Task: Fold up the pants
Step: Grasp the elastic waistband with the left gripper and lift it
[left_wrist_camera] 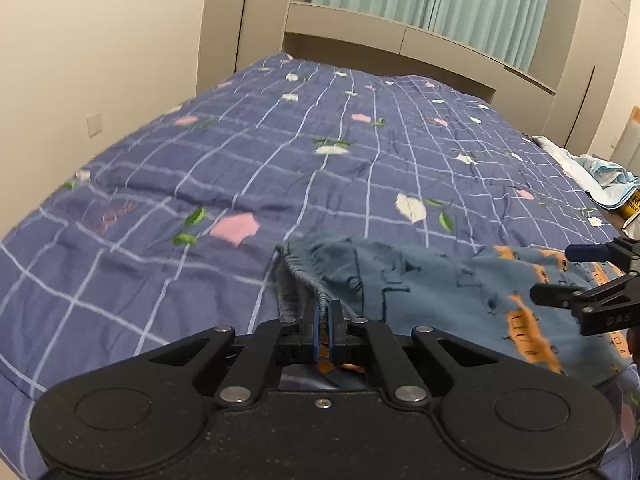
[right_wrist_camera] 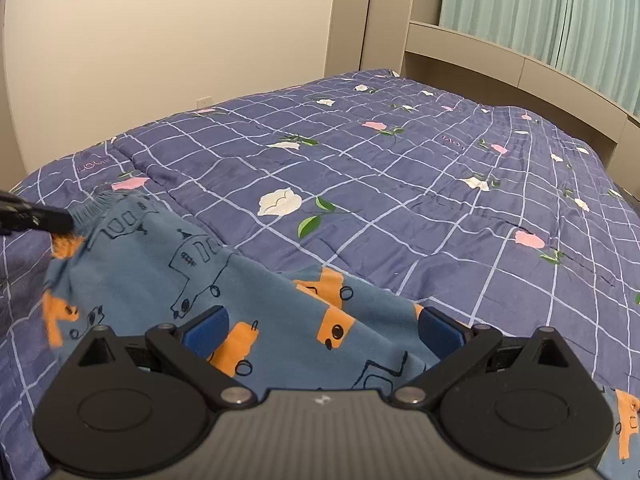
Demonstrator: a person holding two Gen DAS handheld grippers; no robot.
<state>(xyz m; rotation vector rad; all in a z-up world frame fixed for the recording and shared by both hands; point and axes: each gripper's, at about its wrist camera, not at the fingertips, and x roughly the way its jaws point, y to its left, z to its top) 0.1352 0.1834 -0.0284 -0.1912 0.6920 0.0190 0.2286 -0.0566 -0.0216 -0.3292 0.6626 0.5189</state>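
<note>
Small blue pants [left_wrist_camera: 420, 280] with orange and line-drawn prints lie on the bed's near edge. My left gripper [left_wrist_camera: 327, 330] is shut on the gathered elastic waistband [left_wrist_camera: 304, 276], lifting it slightly. In the right wrist view the pants [right_wrist_camera: 168, 280] stretch from the waistband at the left, where the left gripper [right_wrist_camera: 60, 220] pinches it, to under my right gripper [right_wrist_camera: 324, 332]. My right gripper is open, its blue pads [right_wrist_camera: 208, 330] astride the pants fabric, not closed on it. It also shows in the left wrist view [left_wrist_camera: 560, 276].
A purple checked floral quilt [left_wrist_camera: 280, 152] covers the bed. A beige headboard shelf [left_wrist_camera: 400, 36] and green curtains stand behind. Light blue cloth [left_wrist_camera: 600, 180] and a yellow item sit at the bed's right. A wall [right_wrist_camera: 160, 40] is at the left.
</note>
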